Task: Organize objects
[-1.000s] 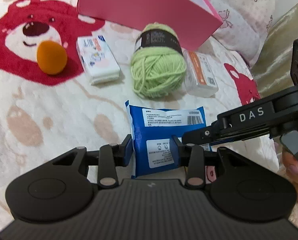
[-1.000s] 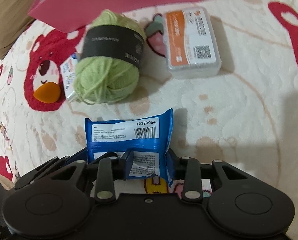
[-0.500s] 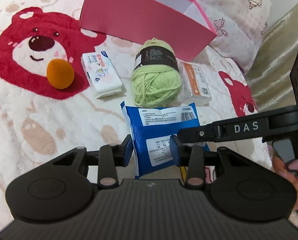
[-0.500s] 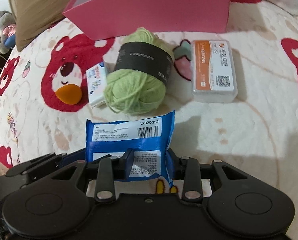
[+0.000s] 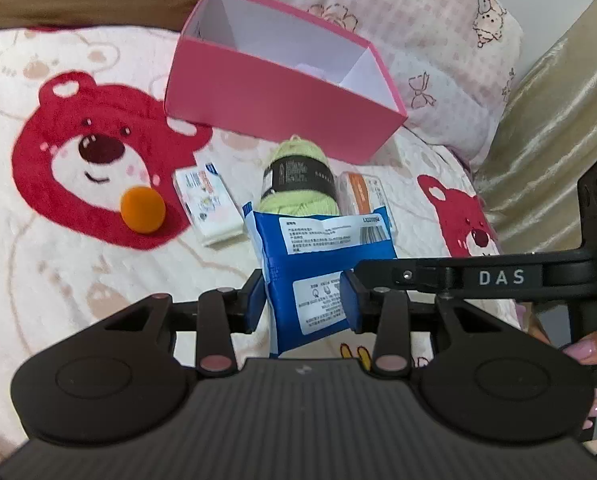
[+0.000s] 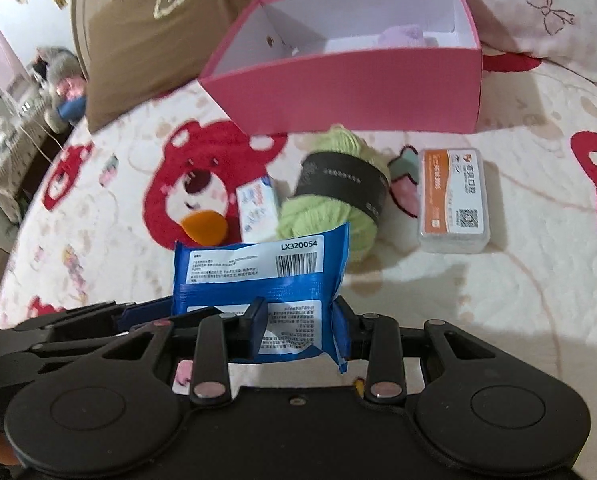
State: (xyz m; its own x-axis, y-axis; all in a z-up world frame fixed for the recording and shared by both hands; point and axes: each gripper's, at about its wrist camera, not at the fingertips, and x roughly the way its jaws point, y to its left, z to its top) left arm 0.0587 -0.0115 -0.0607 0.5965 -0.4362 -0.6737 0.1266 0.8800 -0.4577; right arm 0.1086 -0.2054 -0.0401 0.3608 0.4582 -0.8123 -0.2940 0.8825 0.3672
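- Blue packet [image 5: 322, 268] is lifted clear of the bear-print blanket [image 5: 58, 280], pinched from both sides near its lower end by two grippers.
- Its long axis runs away from the cameras toward the pink box [image 5: 274, 108]; the end with the white barcode label points at the box and tips slightly upward, and the labelled face is turned up.
- Left gripper [image 5: 304, 300] is clamped on the packet, its blue pads pressing the packet's two long edges.
- Right gripper [image 6: 298, 322] is likewise clamped on the packet; in the left wrist view its black arm marked "DAS" comes in from the right and meets the packet beside the left gripper's right finger.
- Pink box stands open-topped at the far side of the blanket, white inside, with something pale purple lying in it that is too blurred to name.
- Green yarn ball [image 6: 334, 200] with a black paper band lies between the packet and the box.
- Just right of the yarn is a clear plastic case [image 6: 452, 200] with an orange stripe, lying flat.
- Left of the yarn lies a white tissue pack [image 5: 208, 204], and further left an orange sponge [image 5: 143, 209] rests on the red bear print.
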